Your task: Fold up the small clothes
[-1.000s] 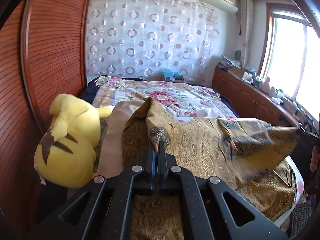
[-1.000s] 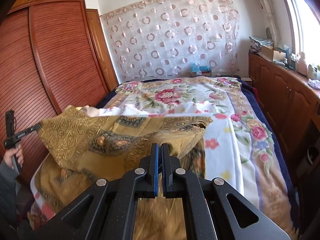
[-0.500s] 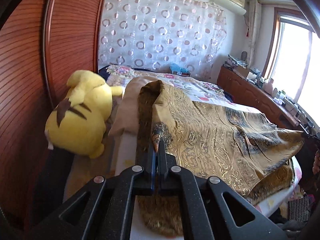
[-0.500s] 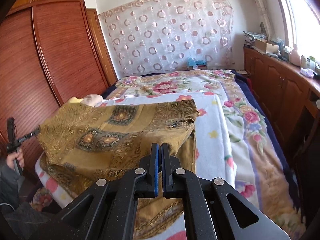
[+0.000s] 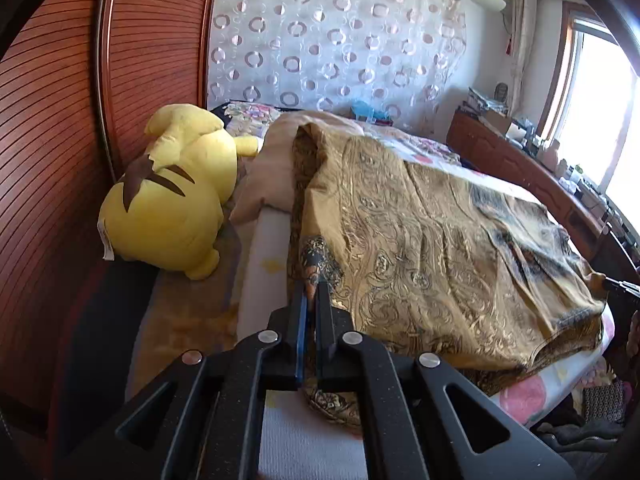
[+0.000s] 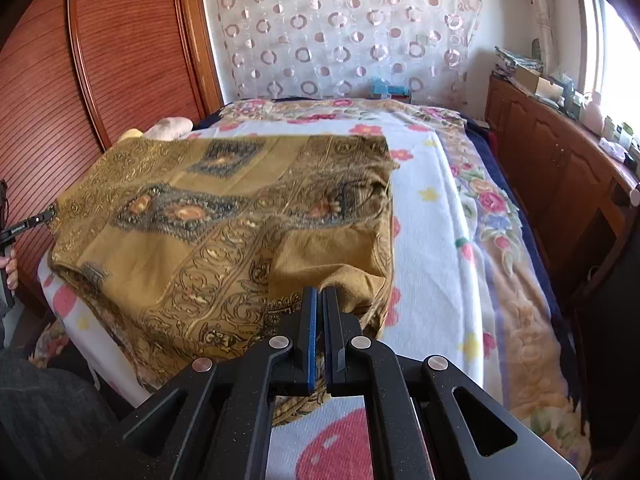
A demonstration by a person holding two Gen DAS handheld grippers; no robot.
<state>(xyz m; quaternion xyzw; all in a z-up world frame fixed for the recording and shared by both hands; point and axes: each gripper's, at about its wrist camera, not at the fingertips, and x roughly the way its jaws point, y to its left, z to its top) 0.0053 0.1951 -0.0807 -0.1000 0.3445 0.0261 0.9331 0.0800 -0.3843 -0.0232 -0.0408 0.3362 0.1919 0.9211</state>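
Observation:
A gold patterned cloth (image 5: 432, 248) lies doubled over on the floral bed (image 6: 436, 216), its upper layer stretched between both grippers. My left gripper (image 5: 311, 286) is shut on one corner of the cloth at the bed's near edge. My right gripper (image 6: 319, 294) is shut on the opposite corner of the gold cloth (image 6: 208, 216). The right gripper's tip (image 5: 614, 285) shows at the far right of the left wrist view. In the right wrist view the left gripper's tip (image 6: 38, 220) pinches the cloth at the far left, with a hand below it.
A yellow plush toy (image 5: 168, 196) and a beige pillow (image 5: 268, 176) lie at the bed's left side by a wooden wardrobe (image 5: 80, 92). A wooden cabinet (image 6: 560, 168) with clutter runs under the window on the right. A curtain (image 6: 344, 24) hangs behind the bed.
Both grippers have come down and forward with the cloth. The raised upper layer has sunk and now lies nearly flat over the lower layer on the bed.

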